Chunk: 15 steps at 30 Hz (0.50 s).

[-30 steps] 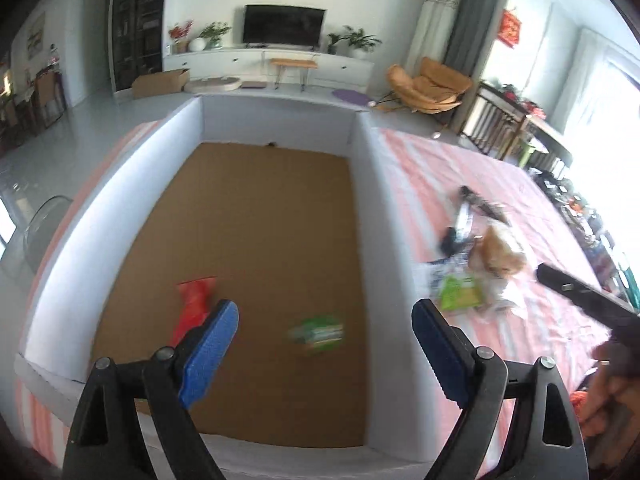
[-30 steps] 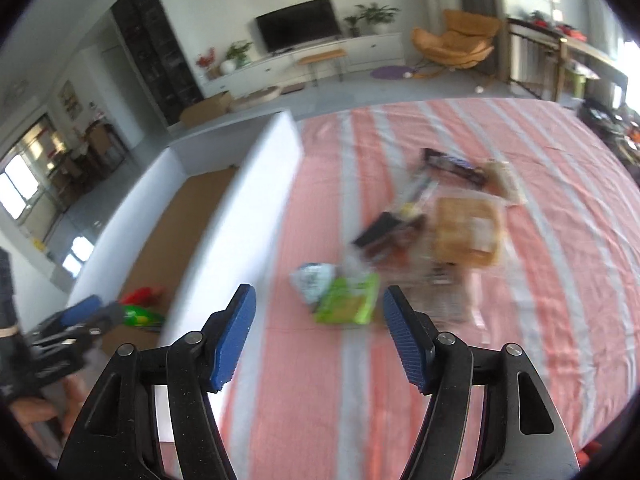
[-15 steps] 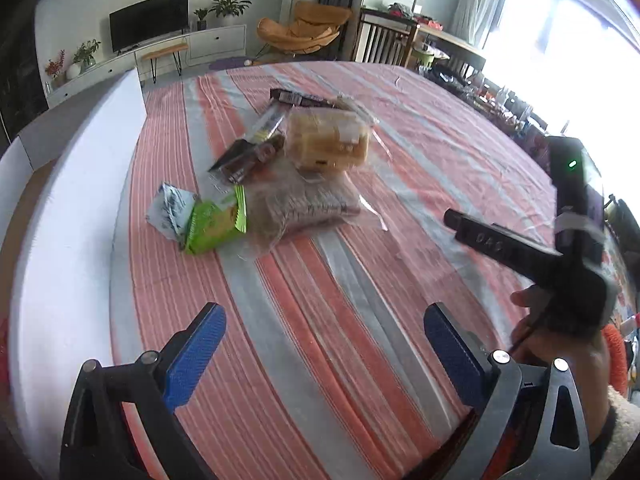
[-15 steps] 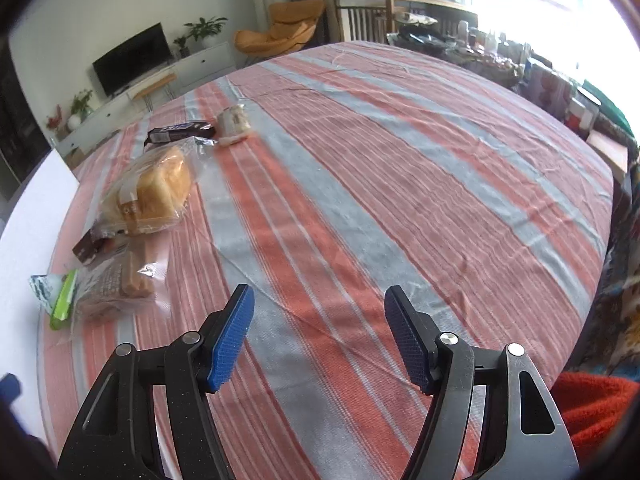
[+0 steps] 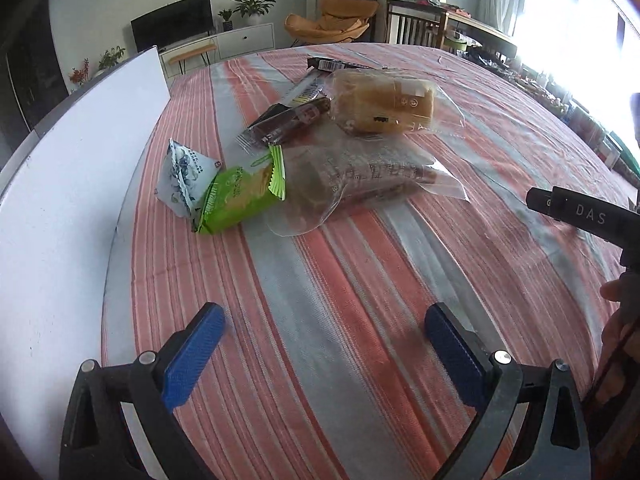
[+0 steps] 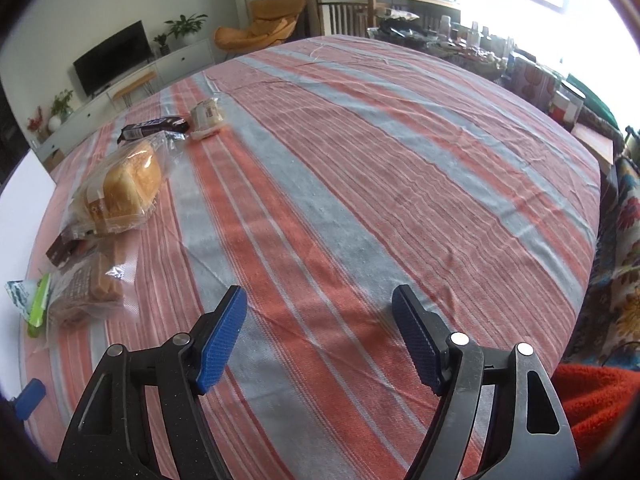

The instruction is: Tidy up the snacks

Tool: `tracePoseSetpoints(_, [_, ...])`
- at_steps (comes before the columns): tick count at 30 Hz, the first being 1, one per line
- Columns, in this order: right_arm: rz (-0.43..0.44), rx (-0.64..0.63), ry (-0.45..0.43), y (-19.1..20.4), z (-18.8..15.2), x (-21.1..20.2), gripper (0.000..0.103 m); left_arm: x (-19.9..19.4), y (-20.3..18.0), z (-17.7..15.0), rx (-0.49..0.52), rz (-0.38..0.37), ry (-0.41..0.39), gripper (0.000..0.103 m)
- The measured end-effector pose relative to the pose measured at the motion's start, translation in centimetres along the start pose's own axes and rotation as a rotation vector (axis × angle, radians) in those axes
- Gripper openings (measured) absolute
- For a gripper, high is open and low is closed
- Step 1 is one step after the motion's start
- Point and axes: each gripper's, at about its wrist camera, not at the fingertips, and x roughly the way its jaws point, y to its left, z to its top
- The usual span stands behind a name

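A pile of snacks lies on the striped cloth: a green packet (image 5: pixel 240 196), a white-and-blue packet (image 5: pixel 180 176), a clear bag of brown biscuits (image 5: pixel 360 176), a bagged bread loaf (image 5: pixel 384 104), a dark brown bar (image 5: pixel 288 124) and a black bar (image 5: pixel 336 65). My left gripper (image 5: pixel 322 344) is open over bare cloth, short of the pile. My right gripper (image 6: pixel 318 336) hovers over bare cloth to the right of the pile, its jaws opening with nothing between them. In the right wrist view the loaf (image 6: pixel 124 192) and biscuit bag (image 6: pixel 88 292) lie far left.
The white wall of the storage box (image 5: pixel 60 184) runs along the left of the cloth. A small white packet (image 6: pixel 206 114) lies beyond the black bar (image 6: pixel 154 128). A hand (image 5: pixel 620 308) holds the right gripper's body at the right edge. Cluttered furniture stands past the table's far side.
The left gripper swung from above the box, with two packets inside, to the cloth before the snack pile. The right gripper swung right, off the pile onto bare cloth, and its jaws widened.
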Motion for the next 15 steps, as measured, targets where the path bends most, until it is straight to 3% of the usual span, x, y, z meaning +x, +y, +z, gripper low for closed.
tracePoseSetpoints(4, [-0.028,-0.032,-0.002,0.58,-0.21,0.28,0.085,-0.09,-0.05,0.12,-0.001,0.004,-0.004,0.103])
tracePoseSetpoints(15, [-0.031,-0.035,-0.007,0.51,-0.28,0.20,0.086,-0.06,-0.05,0.27,0.000,0.002,-0.005,0.103])
